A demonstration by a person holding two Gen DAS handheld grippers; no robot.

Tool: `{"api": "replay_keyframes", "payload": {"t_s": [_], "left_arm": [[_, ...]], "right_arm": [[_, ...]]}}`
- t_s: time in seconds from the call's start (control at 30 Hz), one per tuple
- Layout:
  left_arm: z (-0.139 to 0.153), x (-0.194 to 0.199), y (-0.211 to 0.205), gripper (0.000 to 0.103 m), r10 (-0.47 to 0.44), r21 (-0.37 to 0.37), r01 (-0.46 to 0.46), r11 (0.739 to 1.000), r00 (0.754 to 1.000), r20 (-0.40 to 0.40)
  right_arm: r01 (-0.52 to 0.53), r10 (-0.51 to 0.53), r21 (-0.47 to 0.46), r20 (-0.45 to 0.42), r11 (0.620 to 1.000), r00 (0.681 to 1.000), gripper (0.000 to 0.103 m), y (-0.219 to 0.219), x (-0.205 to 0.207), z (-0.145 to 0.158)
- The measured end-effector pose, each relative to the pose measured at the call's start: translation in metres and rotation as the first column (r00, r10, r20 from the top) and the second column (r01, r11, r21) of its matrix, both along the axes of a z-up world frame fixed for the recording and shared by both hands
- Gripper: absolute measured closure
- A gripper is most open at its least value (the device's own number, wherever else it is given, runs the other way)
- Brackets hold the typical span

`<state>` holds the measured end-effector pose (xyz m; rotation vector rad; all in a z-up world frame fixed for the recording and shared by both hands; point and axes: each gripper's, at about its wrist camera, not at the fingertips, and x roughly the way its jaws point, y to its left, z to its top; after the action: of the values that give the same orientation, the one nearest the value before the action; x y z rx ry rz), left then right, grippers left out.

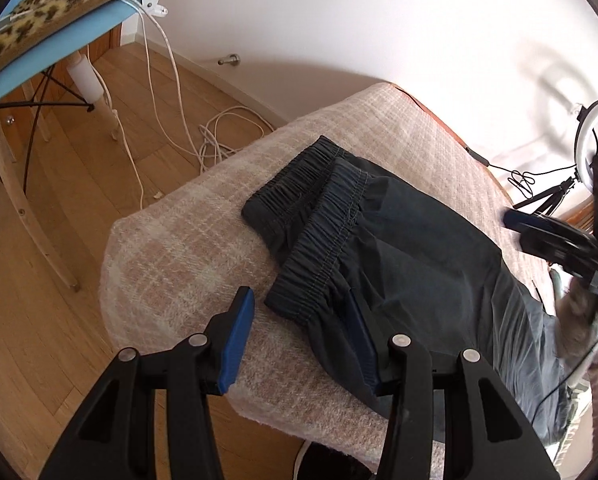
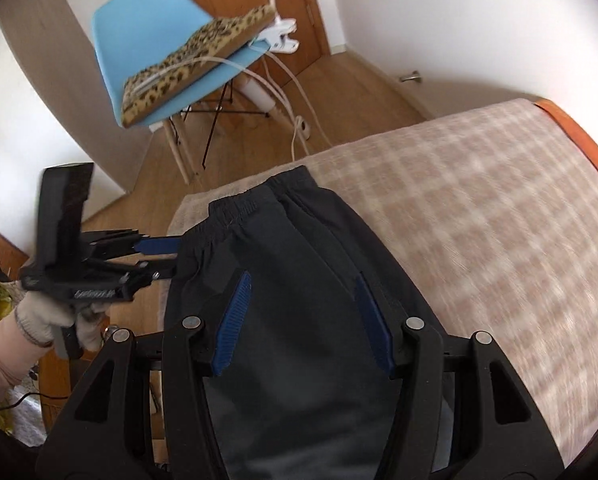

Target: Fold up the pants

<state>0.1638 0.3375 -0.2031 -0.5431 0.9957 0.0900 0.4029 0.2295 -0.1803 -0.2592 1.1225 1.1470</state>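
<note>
Lying on one blanket (image 1: pixel 171 264), one pants (image 1: pixel 419 240), two claws (left claw (image 1: pixel 299 332), right claw (image 2: pixel 303 320)) spread.

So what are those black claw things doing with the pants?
A person is folding dark navy pants on a pink checked blanket. The pants already lie doubled, one gathered elastic waistband on top of the other. The left claw hangs open at the waistband corner, with one blue pad over the blanket and the other by the fabric. The right claw hangs open above the pants' middle. Neither is pinching anything.
</note>
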Motion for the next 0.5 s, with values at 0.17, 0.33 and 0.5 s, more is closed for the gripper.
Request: {"api": "replay_keyframes", "payload": {"t_s": [0.17,0.33,0.5], "left_arm": [[0.001,-0.001,-0.002,0.060,0.000,0.018,0.000,1.000,0.999,0.033],[0.005,-0.005,-0.005,0.066,-0.022,0.035,0.020,0.999,0.998,0.053],[0.010,-0.009,-0.001,0.076,-0.033,0.030,0.031,0.999,0.996,0.078]], "right_arm": [[-0.070,0.070,-0.037,-0.007,0.997,0.998,0.050,0.039,-0.003,-0.020],[-0.126,0.125,-0.053,-0.007,0.991,0.992,0.092,0.052,-0.011,-0.024],[-0.102,0.102,-0.007,0.051,0.995,0.993,0.098,0.044,-0.013,-0.004]]}}
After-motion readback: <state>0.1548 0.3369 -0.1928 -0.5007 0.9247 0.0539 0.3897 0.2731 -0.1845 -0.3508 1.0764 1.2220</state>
